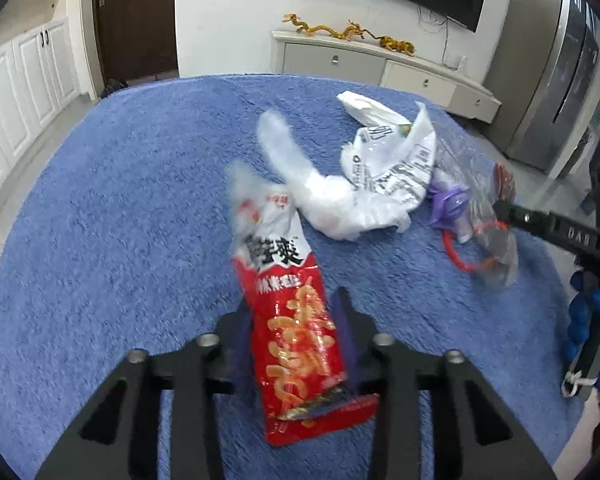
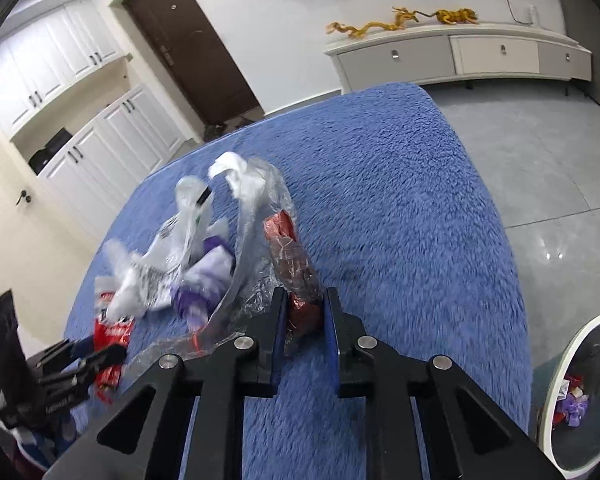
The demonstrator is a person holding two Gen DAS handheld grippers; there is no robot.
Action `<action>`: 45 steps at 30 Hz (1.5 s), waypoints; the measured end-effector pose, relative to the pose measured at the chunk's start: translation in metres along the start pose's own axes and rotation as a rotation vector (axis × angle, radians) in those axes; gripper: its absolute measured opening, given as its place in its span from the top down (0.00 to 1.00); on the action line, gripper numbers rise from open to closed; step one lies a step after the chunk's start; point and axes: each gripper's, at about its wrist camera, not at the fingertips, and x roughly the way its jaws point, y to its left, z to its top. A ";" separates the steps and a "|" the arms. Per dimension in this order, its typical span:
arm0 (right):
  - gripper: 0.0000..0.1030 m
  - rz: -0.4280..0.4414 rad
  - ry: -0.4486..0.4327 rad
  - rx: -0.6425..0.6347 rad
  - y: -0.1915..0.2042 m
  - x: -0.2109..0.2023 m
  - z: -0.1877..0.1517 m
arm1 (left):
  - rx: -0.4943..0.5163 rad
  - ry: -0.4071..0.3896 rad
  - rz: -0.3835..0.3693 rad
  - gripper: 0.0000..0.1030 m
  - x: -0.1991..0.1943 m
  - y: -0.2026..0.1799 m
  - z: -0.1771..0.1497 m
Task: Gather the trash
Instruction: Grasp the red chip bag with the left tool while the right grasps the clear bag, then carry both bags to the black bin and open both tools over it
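L claw: left gripper (image 1: pixel 296 336) closed most of the way onto the red printed foil snack packet (image 1: pixel 292 312); fingers pinch its lower half, white top end sticks out fwd, torn bottom flap hangs near cam.
R claw: right gripper (image 2: pixel 305 316) narrowed round a crumpled dark-red foil wrapper (image 2: pixel 290 256), which sits inside/against a clear plastic bag (image 2: pixel 256 240) w/ red drawstring; looks gripped, contact at pads partly hidden.
Bin: round white-rimmed waste bin (image 2: pixel 560 384) at lower right of right view, beside the rug; purple + red scraps already in it.
Surface: blue shaggy rug (image 1: pixel 120 200) under everything.
Left on rug: crumpled white plastic bag w/ black print (image 1: pixel 380 168), thin white bag (image 1: pixel 300 164) next to it, purple plastic piece (image 1: pixel 448 204) touching the clear bag.
Step (judged): both claws loaded, carry to bin next.
How to do well: keep squeeze firm, foil is slick & blur suggests quick motion. Lift R load clear so the clear bag doesn't drag the purple piece. Release only once over bin mouth, one claw at a time.
Far: white TV cabinet (image 1: pixel 380 64) w/ gold dragon ornaments.
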 end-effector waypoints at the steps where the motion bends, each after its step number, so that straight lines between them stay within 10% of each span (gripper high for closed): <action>1: 0.84 0.005 -0.003 -0.002 0.001 -0.003 -0.002 | -0.005 -0.003 -0.007 0.74 -0.002 0.001 -0.002; 6: 0.85 0.013 -0.040 -0.022 0.005 -0.034 -0.017 | -0.047 -0.010 -0.047 0.95 -0.015 0.011 -0.013; 25: 0.85 0.013 -0.140 -0.035 0.006 -0.125 -0.061 | -0.103 -0.104 -0.076 0.97 -0.088 0.042 -0.033; 45: 0.85 0.001 -0.216 0.010 -0.025 -0.179 -0.100 | -0.006 -0.171 -0.140 0.97 -0.136 -0.012 -0.026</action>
